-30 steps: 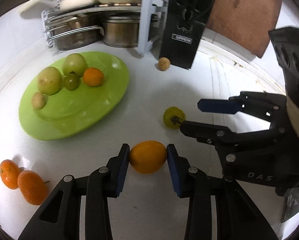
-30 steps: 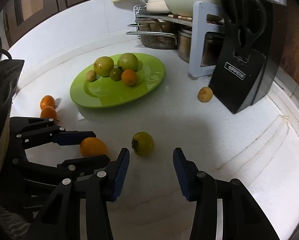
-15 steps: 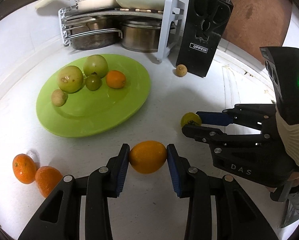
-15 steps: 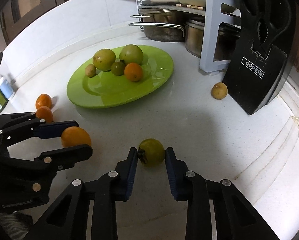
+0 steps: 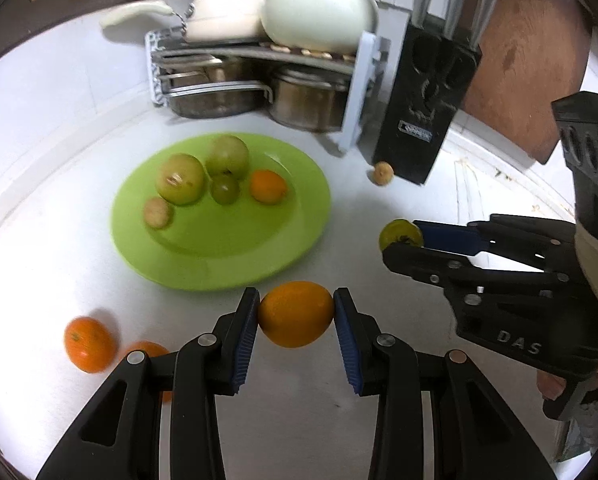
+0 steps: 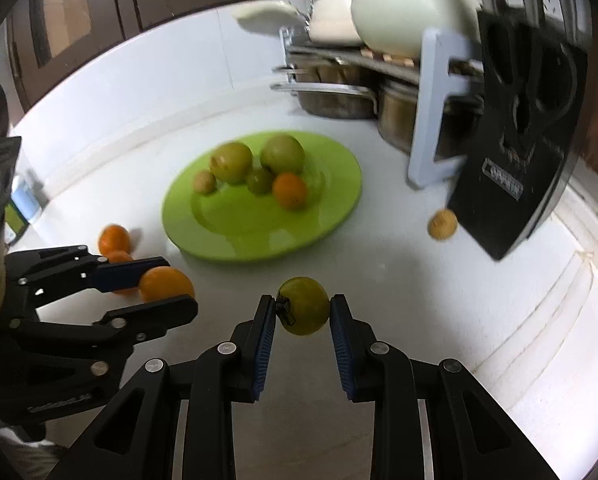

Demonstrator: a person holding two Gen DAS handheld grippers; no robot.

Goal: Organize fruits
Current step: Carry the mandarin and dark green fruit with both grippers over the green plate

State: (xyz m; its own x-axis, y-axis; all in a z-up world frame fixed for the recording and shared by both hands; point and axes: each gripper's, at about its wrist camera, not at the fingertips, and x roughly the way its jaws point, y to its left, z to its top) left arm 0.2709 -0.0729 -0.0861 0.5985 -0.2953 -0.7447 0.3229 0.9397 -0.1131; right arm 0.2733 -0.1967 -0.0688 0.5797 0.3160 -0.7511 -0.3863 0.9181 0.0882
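My left gripper (image 5: 295, 314) is shut on an orange (image 5: 295, 313) and holds it above the white counter, just short of the green plate (image 5: 235, 256). My right gripper (image 6: 303, 312) is shut on a small yellow-green fruit (image 6: 303, 305), also lifted; it shows in the left wrist view (image 5: 401, 234). The plate (image 6: 259, 232) holds several fruits: two large green ones, a small green one, a small tan one and an orange (image 5: 267, 186). Two oranges (image 5: 89, 344) lie on the counter at the left. A small tan fruit (image 5: 382, 173) lies by the knife block.
A black knife block (image 5: 427, 92) stands behind the plate on the right. A dish rack (image 5: 259, 80) with steel pots, a white jug and pans stands at the back. A brown board (image 5: 527, 52) leans at the far right.
Both grippers have lifted their fruits off the counter and moved toward the plate. The right gripper closed on the yellow-green fruit about half a second ago.
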